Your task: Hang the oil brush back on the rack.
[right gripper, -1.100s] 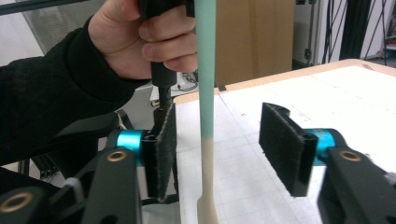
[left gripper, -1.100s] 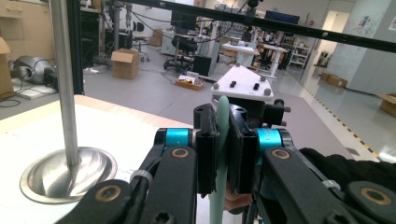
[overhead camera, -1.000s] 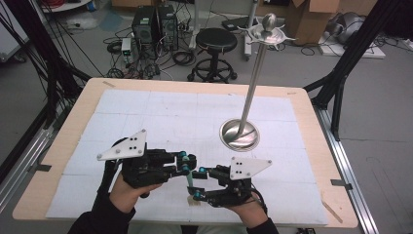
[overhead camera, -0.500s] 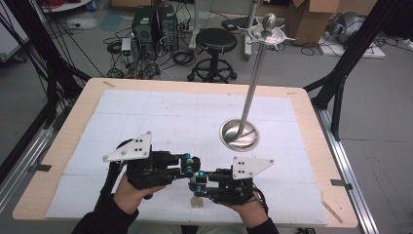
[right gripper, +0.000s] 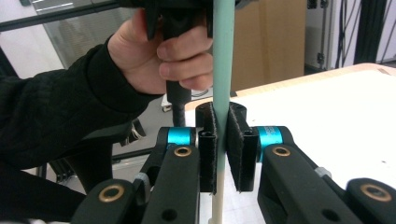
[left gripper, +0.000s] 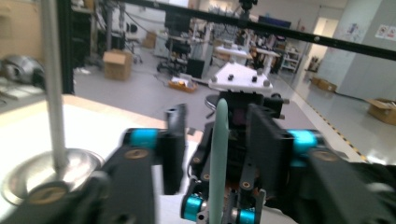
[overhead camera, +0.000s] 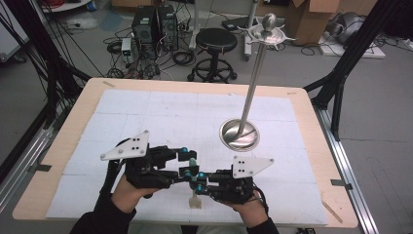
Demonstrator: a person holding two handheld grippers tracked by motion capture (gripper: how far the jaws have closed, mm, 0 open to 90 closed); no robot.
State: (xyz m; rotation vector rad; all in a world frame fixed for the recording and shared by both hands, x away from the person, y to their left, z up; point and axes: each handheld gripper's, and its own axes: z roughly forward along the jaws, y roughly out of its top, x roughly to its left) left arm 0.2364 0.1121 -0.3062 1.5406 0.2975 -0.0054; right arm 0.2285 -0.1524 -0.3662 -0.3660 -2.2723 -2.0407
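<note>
Since the earlier frames the two grippers have drawn together at the near edge of the counter, and a thin pale green stick has changed keepers. Jaws of the left gripper have just been opening: in the left gripper view they stand apart on either side of the stick, released, pads off it. Jaws of the right gripper have just been closing, and in the right gripper view their black pads are clenched on the stick, which runs upright between them, green above the pads and cream below.

From the high view the grippers face each other tip to tip, and a short cream end of the stick hangs just below the right jaws, over the white gridded sheet on the counter. That view also gives the grey three-cornered plates atop both grippers. A steel stand, a round base with a tall rod and a dish on top, sits well beyond the right jaws.

In the left gripper view the stand's base and rod lie left of the jaws, with the right gripper dead ahead behind the stick. In the right gripper view the person's left hand in a black sleeve grips its handle just behind the stick. No brand or writing is legible on any of it.
</note>
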